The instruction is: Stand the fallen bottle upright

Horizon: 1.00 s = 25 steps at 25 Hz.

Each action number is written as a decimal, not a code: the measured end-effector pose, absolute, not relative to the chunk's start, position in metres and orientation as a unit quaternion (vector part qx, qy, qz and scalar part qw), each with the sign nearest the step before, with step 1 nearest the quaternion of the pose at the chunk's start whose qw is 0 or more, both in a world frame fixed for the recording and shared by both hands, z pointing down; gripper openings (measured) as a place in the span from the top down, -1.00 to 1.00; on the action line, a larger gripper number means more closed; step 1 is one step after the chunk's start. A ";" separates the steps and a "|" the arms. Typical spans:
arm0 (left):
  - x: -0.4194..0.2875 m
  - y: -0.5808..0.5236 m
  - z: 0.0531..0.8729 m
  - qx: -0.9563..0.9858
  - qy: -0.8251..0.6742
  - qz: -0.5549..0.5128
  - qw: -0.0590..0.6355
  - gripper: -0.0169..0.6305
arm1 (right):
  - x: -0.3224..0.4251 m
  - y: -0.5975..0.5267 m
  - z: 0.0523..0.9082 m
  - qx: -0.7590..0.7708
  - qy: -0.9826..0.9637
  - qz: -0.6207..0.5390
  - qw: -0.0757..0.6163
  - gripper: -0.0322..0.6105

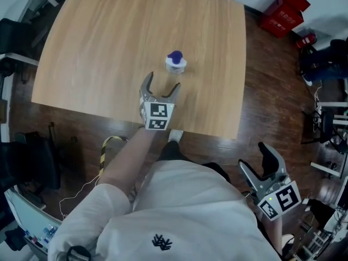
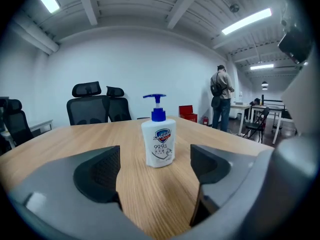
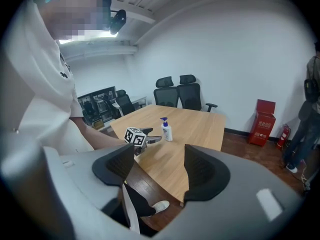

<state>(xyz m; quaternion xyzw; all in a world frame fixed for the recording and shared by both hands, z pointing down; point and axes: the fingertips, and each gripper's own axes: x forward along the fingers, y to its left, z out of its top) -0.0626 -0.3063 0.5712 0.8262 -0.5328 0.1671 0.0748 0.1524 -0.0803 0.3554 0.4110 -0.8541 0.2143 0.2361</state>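
A white pump bottle (image 1: 175,62) with a blue cap stands upright on the wooden table (image 1: 109,48). The left gripper view shows the bottle (image 2: 158,140) a short way ahead, between but beyond the jaws. My left gripper (image 1: 161,87) is open just short of the bottle, empty. My right gripper (image 1: 260,165) is open too, held off the table at my right side, nothing in it. From the right gripper view the bottle (image 3: 165,129) and the left gripper (image 3: 150,137) are small on the table (image 3: 190,134).
Black office chairs (image 2: 95,106) stand at the table's far side. A red box (image 1: 283,12) sits on the floor at the far right, and a person (image 2: 221,103) stands in the background. Desks and cables (image 1: 326,118) crowd the right edge.
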 end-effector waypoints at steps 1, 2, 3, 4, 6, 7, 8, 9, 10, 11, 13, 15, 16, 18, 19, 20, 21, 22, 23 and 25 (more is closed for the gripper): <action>-0.067 -0.292 0.563 0.826 -0.532 0.170 0.072 -0.38 | 0.153 -0.076 0.356 0.404 -0.859 0.210 0.233 -0.08; -0.071 -0.277 0.554 0.827 -0.531 0.171 0.068 -0.38 | 0.153 -0.073 0.357 0.398 -0.864 0.204 0.229 -0.08; -0.076 -0.261 0.544 0.829 -0.529 0.170 0.062 -0.38 | 0.153 -0.069 0.356 0.392 -0.870 0.198 0.225 -0.08; -0.082 -0.243 0.533 0.830 -0.529 0.166 0.055 -0.38 | 0.153 -0.064 0.356 0.386 -0.876 0.190 0.220 -0.08; -0.102 -0.204 0.510 0.828 -0.537 0.158 0.041 -0.38 | 0.153 -0.049 0.356 0.373 -0.888 0.170 0.210 -0.08; -0.115 -0.182 0.499 0.823 -0.545 0.155 0.035 -0.37 | 0.154 -0.038 0.358 0.369 -0.892 0.160 0.206 -0.08; -0.128 -0.157 0.488 0.816 -0.557 0.153 0.030 -0.37 | 0.157 -0.026 0.359 0.367 -0.895 0.151 0.203 -0.09; -0.142 -0.131 0.476 0.806 -0.572 0.153 0.027 -0.37 | 0.161 -0.013 0.361 0.365 -0.897 0.146 0.202 -0.09; -0.156 -0.102 0.465 0.793 -0.589 0.154 0.027 -0.37 | 0.165 0.001 0.363 0.361 -0.899 0.144 0.202 -0.09; -0.171 -0.071 0.452 0.778 -0.608 0.155 0.030 -0.36 | 0.168 0.015 0.366 0.356 -0.900 0.145 0.204 -0.09; -0.199 -0.009 0.427 0.749 -0.643 0.156 0.043 -0.36 | 0.169 0.043 0.371 0.339 -0.905 0.151 0.207 -0.09; -0.224 0.046 0.398 0.724 -0.671 0.149 0.056 -0.36 | 0.166 0.069 0.371 0.325 -0.911 0.154 0.204 -0.09; -0.237 0.071 0.383 0.712 -0.684 0.146 0.061 -0.36 | 0.162 0.080 0.369 0.320 -0.913 0.153 0.201 -0.11; -0.259 0.115 0.361 0.695 -0.701 0.147 0.071 -0.36 | 0.153 0.100 0.367 0.311 -0.919 0.150 0.192 -0.15; -0.267 0.134 0.354 0.692 -0.702 0.152 0.073 -0.36 | 0.147 0.109 0.367 0.307 -0.921 0.150 0.187 -0.16; -0.271 0.150 0.348 0.694 -0.698 0.158 0.072 -0.36 | 0.141 0.118 0.367 0.304 -0.923 0.149 0.182 -0.17; -0.273 0.162 0.345 0.700 -0.691 0.163 0.071 -0.36 | 0.134 0.125 0.366 0.302 -0.925 0.146 0.179 -0.18; -0.272 0.171 0.344 0.710 -0.681 0.163 0.072 -0.36 | 0.128 0.132 0.366 0.303 -0.926 0.142 0.177 -0.18; -0.271 0.177 0.344 0.723 -0.668 0.159 0.075 -0.35 | 0.120 0.140 0.365 0.306 -0.925 0.136 0.177 -0.18; -0.267 0.189 0.343 0.753 -0.636 0.147 0.083 -0.35 | 0.102 0.158 0.365 0.314 -0.924 0.127 0.178 -0.18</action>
